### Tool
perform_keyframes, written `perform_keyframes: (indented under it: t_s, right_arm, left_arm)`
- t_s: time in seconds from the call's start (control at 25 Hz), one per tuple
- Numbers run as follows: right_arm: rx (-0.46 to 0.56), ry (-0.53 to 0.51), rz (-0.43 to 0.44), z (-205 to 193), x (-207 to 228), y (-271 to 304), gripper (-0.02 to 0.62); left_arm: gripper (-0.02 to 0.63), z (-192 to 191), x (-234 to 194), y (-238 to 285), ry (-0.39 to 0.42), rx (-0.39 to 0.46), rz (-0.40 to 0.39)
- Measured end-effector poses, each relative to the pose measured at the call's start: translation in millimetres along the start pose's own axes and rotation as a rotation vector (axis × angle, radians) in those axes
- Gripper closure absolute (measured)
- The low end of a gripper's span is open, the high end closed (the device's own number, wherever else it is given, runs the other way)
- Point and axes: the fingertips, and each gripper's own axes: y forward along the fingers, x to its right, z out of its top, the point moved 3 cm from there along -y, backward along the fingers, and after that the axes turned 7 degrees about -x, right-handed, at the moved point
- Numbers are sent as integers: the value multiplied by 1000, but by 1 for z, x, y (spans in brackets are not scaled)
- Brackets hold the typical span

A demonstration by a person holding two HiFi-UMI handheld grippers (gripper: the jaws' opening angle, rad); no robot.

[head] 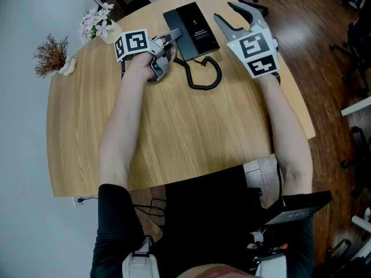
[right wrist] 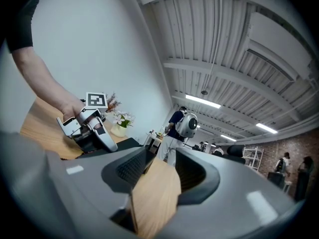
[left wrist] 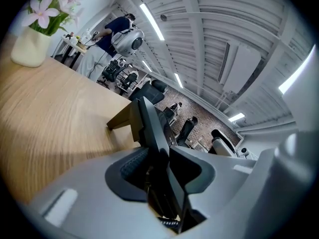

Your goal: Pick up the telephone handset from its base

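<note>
The black telephone base (head: 197, 28) lies at the far middle of the round wooden table (head: 174, 132), its coiled cord (head: 206, 77) looping toward me. The handset (head: 173, 30) rests along the base's left side. My left gripper (head: 168, 42) reaches in from the left, and in the left gripper view the handset's dark edge (left wrist: 152, 128) stands between the pads of my left gripper (left wrist: 157, 168), which press on it. My right gripper (head: 233, 17) hovers open at the base's right, nothing between its fingers. The right gripper view shows only table between the jaws of my right gripper (right wrist: 157, 171), with the left gripper (right wrist: 87, 128) beyond.
A pale vase of pink flowers (head: 99, 25) and a dried brown sprig (head: 51, 55) stand at the table's far left edge. Wooden floor and office chairs (head: 356, 45) lie to the right. A person with a backpack device (right wrist: 182, 126) stands far behind.
</note>
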Motion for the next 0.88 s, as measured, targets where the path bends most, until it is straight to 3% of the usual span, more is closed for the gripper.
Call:
perform_keyframes:
  t_s: [0.56, 0.88]
  right_arm:
    - [-9, -21, 18, -1, -5, 3, 420]
    - [-14, -34, 35, -1, -12, 3, 463]
  left_arm:
    - [482, 1, 8, -3, 68, 91, 35]
    - [523, 0, 35, -25, 31, 240, -170]
